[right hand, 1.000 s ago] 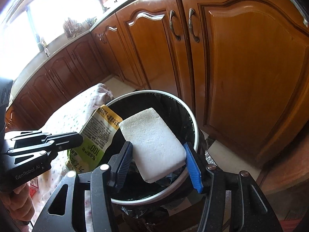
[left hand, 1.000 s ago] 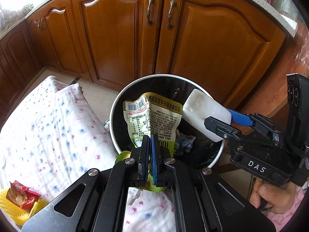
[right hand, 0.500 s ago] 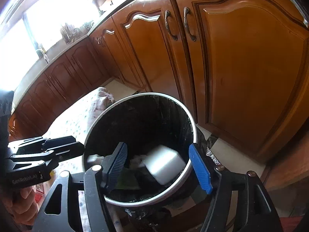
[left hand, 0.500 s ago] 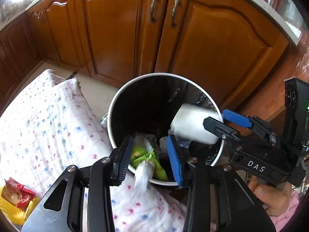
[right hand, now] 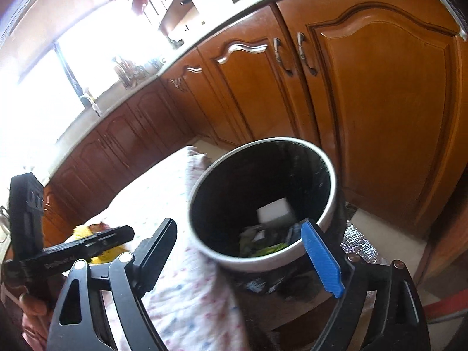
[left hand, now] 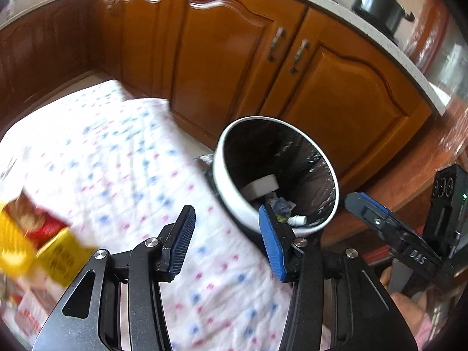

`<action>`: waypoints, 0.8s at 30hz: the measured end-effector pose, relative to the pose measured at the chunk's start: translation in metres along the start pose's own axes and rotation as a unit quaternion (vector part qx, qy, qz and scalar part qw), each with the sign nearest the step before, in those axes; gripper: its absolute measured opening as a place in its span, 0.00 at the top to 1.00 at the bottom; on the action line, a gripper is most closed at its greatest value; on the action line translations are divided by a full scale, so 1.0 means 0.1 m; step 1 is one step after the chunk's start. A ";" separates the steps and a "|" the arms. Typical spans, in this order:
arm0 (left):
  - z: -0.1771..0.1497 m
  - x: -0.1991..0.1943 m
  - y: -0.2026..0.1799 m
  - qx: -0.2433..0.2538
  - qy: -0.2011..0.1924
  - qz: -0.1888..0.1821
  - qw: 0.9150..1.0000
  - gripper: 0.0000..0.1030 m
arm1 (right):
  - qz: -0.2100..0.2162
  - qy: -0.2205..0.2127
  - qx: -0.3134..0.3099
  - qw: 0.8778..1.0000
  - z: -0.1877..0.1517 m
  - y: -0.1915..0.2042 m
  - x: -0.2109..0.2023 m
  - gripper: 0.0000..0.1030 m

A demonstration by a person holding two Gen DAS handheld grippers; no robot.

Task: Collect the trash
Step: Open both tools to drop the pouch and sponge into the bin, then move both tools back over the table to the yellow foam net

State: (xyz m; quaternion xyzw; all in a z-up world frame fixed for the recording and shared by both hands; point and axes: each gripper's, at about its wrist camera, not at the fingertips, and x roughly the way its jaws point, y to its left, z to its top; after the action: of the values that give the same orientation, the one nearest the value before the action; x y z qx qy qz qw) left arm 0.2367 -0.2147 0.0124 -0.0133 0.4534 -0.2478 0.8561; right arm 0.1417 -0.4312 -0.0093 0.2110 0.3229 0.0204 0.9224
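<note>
A white-rimmed bin with a black liner stands on the floor by the cloth. Inside lie a white foam block, a green packet and other scraps. My left gripper hangs over the cloth just left of the bin; its jaws are opening with nothing between them. My right gripper is in front of the bin, its jaws opening wide, also with nothing in them. Each gripper shows in the other's view: the right gripper, the left gripper.
A white cloth with blue and pink dots covers the surface to the left. Yellow and red snack packets lie blurred at its left edge. Wooden cabinets stand behind the bin, and a dark pot sits on the counter.
Both grippers let go: the green packet and the foam block dropped into the bin. Both jaws spread wider, and both grippers drew back from the bin, the left one swinging towards the cloth.
</note>
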 end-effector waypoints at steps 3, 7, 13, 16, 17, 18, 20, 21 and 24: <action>-0.17 -0.14 0.16 -0.016 -0.014 0.012 1.000 0.52 | 0.012 -0.004 0.002 1.000 -0.11 0.11 -0.06 0.13; -0.38 -0.34 0.37 -0.043 -0.027 0.018 0.999 0.52 | 0.029 -0.001 0.001 1.000 -0.27 0.27 -0.10 0.13; -0.60 -0.57 0.61 -0.073 -0.041 0.030 0.996 0.52 | 0.052 0.016 -0.005 0.998 -0.45 0.53 -0.07 0.12; -0.72 -0.68 0.74 -0.088 -0.048 0.036 0.994 0.50 | 0.064 0.025 -0.011 0.998 -0.52 0.66 -0.03 0.12; -0.75 -0.71 0.77 -0.090 -0.049 0.040 0.994 0.50 | 0.066 0.028 -0.013 0.997 -0.55 0.70 -0.01 0.12; -0.79 -0.73 0.81 -0.092 -0.050 0.047 0.993 0.50 | 0.071 0.032 -0.017 0.997 -0.56 0.75 0.01 0.12; -0.86 -0.78 0.89 -0.102 -0.049 0.051 0.992 0.50 | 0.077 0.038 -0.024 0.996 -0.59 0.85 0.04 0.12; -0.88 -0.79 0.92 -0.106 -0.049 0.051 0.992 0.50 | 0.080 0.041 -0.029 0.995 -0.61 0.90 0.06 0.12; -0.97 -0.87 1.04 -0.121 -0.052 0.055 0.990 0.50 | 0.088 0.047 -0.038 0.994 -0.65 1.00 0.09 0.12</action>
State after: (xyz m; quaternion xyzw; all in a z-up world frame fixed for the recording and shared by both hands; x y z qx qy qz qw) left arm 0.1629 -0.0665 -0.0037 -0.1048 0.4353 -0.1423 0.8828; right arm 0.1196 -0.3142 -0.0202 0.2024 0.3450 0.1241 0.9081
